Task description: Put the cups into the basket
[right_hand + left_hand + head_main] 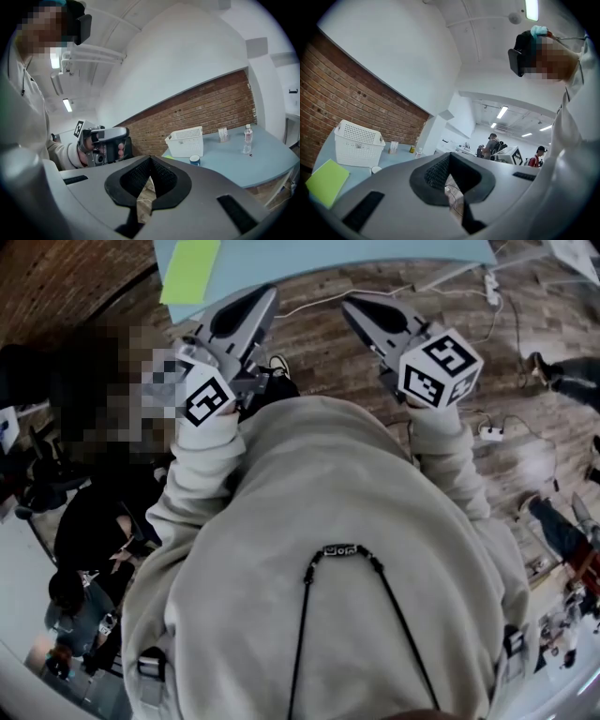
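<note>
Left gripper [449, 157] and right gripper [150, 160]: matt grey jaws pressed together with nothing between them, their dark ribbed inner faces meeting. Ahead of both, on a pale blue table [255, 164], one small round cup [194, 161] stands just beside the near side of the white perforated plastic basket [185, 140]; no other cup shows. The cup looks light, thin-walled and easily tipped, so it is probably best pinched gently across its rim.

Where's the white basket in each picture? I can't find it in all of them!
Head view: not in it; only the blue table shows, along the top edge.
Left gripper view: the white basket sits at the left, on the blue table.
Right gripper view: the white basket sits right of centre, on the blue table.
Shared landmark: the brick wall, behind the white basket.
</note>
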A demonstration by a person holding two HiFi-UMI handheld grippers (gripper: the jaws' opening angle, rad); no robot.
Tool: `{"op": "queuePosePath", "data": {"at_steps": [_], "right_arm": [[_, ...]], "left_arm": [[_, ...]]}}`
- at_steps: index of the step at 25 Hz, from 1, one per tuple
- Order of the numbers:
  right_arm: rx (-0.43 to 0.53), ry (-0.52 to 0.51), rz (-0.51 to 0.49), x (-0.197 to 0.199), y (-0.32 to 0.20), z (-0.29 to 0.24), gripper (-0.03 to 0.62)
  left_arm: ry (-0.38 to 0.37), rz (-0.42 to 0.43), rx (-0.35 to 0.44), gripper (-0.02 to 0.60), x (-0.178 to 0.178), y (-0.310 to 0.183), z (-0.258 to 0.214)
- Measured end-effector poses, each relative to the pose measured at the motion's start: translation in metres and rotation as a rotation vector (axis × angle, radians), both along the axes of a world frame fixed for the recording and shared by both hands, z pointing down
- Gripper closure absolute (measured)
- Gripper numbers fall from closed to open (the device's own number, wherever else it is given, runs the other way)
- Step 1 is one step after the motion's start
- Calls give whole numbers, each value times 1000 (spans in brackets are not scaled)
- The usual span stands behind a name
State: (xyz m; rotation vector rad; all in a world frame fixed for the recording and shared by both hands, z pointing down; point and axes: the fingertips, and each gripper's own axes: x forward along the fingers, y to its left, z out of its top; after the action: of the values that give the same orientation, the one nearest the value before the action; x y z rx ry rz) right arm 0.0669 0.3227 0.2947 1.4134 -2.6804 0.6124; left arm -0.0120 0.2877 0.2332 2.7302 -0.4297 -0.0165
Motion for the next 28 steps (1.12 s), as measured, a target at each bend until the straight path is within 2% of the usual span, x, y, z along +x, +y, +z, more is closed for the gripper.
{"op": "queuePosePath", "data": {"at_steps": [5, 11, 15, 18, 21, 24, 28], "right_arm": [[-18, 2, 69, 14, -27, 1, 582], [-29, 21, 130, 14, -78, -10, 582], [-43, 37, 128, -1, -114, -16, 582], [-62, 29, 73, -18, -135, -13, 582], [-72, 32, 65, -28, -156, -10, 582], [-87, 14, 115, -25, -177, -5, 582], [-107, 61, 134, -22, -195, 4, 582]], "left_arm": [[16, 73, 13, 583, 16, -34, -3], [-13, 163, 62, 584, 20, -83, -7], [-16, 205, 25, 583, 12, -120, -1], [-42, 266, -9, 584, 9, -136, 17], [-24, 269, -32, 583, -1, -154, 26], [-20, 273, -59, 584, -13, -167, 35], [7, 241, -81, 583, -25, -191, 35]]}}
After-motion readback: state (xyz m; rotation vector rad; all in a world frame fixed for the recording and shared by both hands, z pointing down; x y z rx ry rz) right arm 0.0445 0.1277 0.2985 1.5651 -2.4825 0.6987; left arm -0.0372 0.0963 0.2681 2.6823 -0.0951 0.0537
